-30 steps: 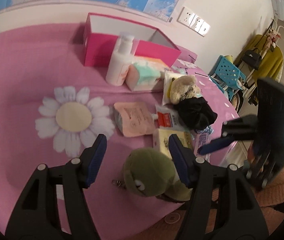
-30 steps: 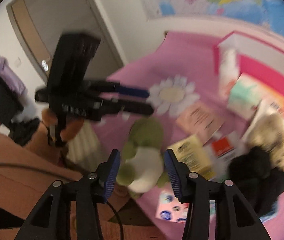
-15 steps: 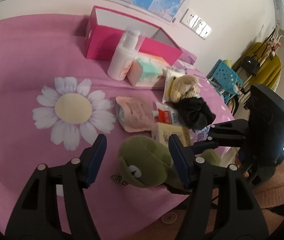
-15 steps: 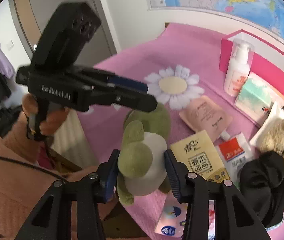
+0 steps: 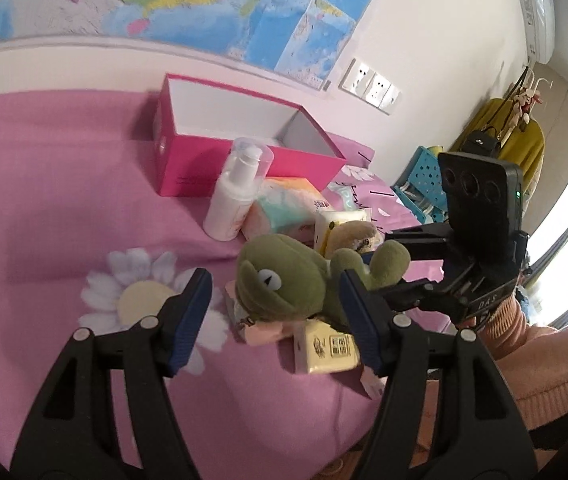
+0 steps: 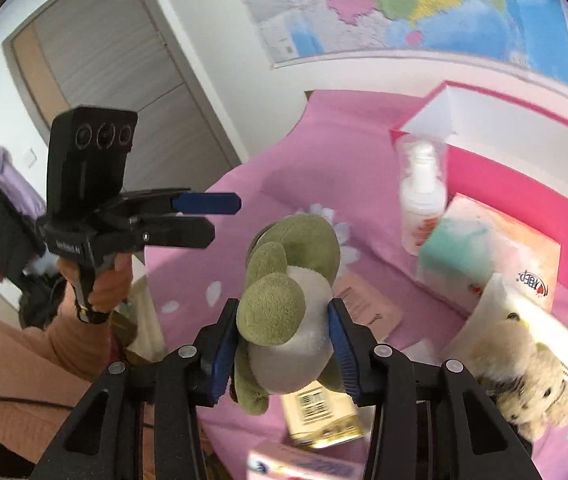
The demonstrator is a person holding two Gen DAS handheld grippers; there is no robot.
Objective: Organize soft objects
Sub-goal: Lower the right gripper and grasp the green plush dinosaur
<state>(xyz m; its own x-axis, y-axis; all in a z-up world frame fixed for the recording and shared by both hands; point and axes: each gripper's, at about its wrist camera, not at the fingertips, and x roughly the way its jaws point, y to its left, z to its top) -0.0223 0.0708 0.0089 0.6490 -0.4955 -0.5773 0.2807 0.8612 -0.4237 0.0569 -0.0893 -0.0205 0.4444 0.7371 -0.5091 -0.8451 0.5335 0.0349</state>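
A: We find the right hand-held gripper (image 6: 282,354) clamped on the white belly of the green frog plush (image 6: 288,300), a blue pad pressed into either flank. The toy hangs clear of the pink tabletop (image 5: 44,208).

B: Risk noted: we judge the grip soft. The stuffing yields, the head and limbs overhang the pads, and a quick swing could let the toy slide out onto the yellow packet (image 6: 320,412) beneath.

A: The left hand-held gripper (image 5: 272,320) stands about half open and holds nothing. In its own view the frog's head sits between the two fingers, but ahead of them; we see no contact.

B: A second hazard: the pump bottle (image 5: 236,196) and tissue pack (image 5: 284,208) stand before the open pink box (image 5: 244,160). A low carry could topple the bottle.
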